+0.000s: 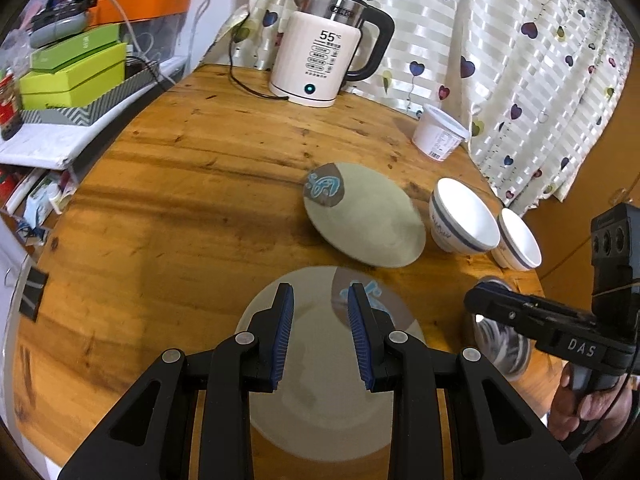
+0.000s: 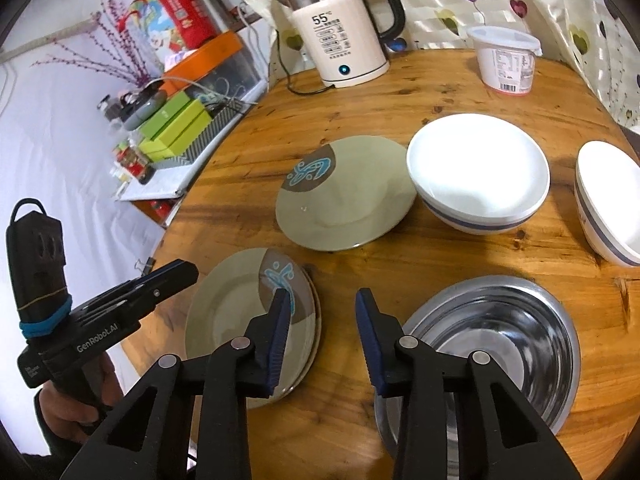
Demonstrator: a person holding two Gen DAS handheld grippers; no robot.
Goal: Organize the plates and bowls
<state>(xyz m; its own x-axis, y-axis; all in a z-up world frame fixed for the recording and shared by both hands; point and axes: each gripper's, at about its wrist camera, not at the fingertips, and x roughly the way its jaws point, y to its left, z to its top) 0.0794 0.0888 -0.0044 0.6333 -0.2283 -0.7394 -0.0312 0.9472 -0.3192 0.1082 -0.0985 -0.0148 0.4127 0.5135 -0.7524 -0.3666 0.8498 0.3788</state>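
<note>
Left gripper [image 1: 320,336] hangs over the near stack of green plates [image 2: 240,316], blue pads spread apart, nothing between them. That stack sits at the table's [image 1: 180,200] near edge, on the side of the single green plate [image 2: 344,196] facing away from the electric kettle [image 2: 340,28]; at least two rims show there. The single plate lies flat mid-table, blue swirl on its brown patch turned toward the kettle. Just beside it, on its right, a white bowl with a blue band [image 2: 480,176], what looks like two nested. Another white bowl [image 2: 612,204] stands further right, apart from the first. Right gripper [image 2: 322,336] is released too, jaws wide, hovering between the plate stack and the steel basin [image 2: 500,344], which rests on the near side of the white bowls. A white lidded tub [image 2: 506,60] stands to the kettle's right.
</note>
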